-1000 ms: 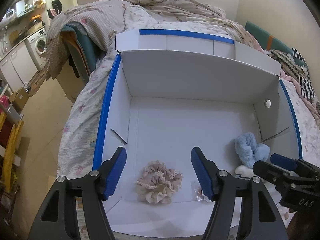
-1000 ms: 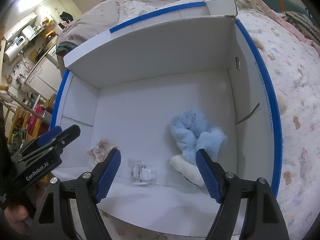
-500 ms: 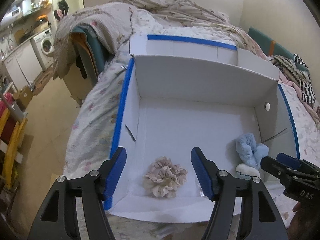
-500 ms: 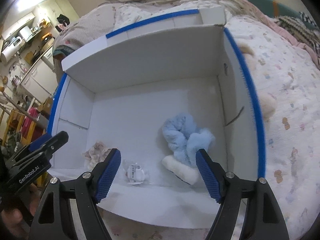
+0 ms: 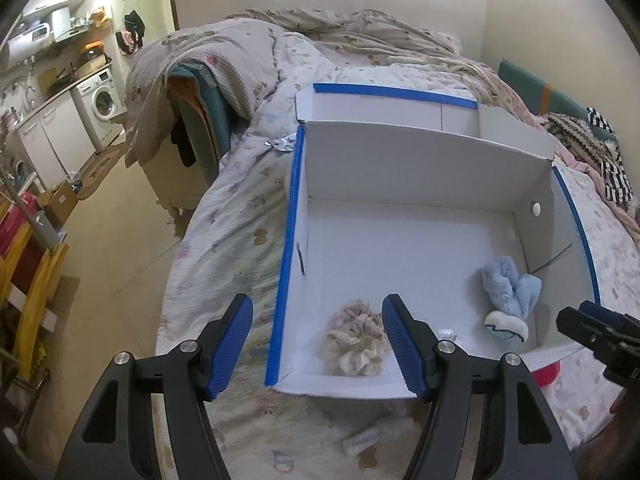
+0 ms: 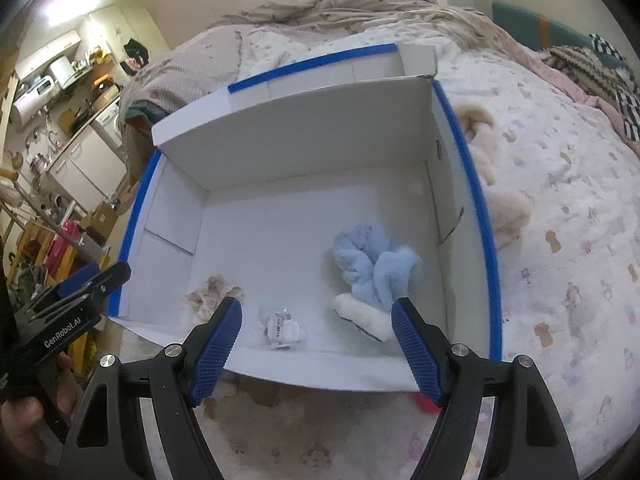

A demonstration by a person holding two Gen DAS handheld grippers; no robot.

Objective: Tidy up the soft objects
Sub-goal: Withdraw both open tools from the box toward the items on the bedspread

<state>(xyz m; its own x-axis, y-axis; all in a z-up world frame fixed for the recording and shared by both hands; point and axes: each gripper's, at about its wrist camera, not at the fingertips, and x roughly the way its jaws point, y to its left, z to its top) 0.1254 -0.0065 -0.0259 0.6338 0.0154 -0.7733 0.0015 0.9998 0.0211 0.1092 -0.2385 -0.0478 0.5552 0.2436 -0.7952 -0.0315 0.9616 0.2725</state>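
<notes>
A white box with blue-taped edges (image 5: pixel 400 168) (image 6: pixel 304 140) stands open on the bed. Inside lie a beige ruffled scrunchie (image 5: pixel 354 338) (image 6: pixel 210 290), a fluffy light-blue and white soft piece (image 5: pixel 510 300) (image 6: pixel 370 268) and a small white wrapped item (image 6: pixel 282 326). My left gripper (image 5: pixel 318 338) is open and empty, held above the box's near left corner. My right gripper (image 6: pixel 318 338) is open and empty, held above the box's near wall. Each gripper shows at the edge of the other's view.
A cream fluffy thing (image 6: pixel 492 168) lies on the bed right of the box. A rumpled quilt (image 5: pixel 340 40) is piled behind. The bed edge drops to the floor on the left, with a chair under a blanket (image 5: pixel 192 120) and a yellow rack (image 5: pixel 32 300).
Both grippers have pulled back and up from the box, so the box looks smaller and its near wall and the bedsheet in front now show. Nothing was picked up.
</notes>
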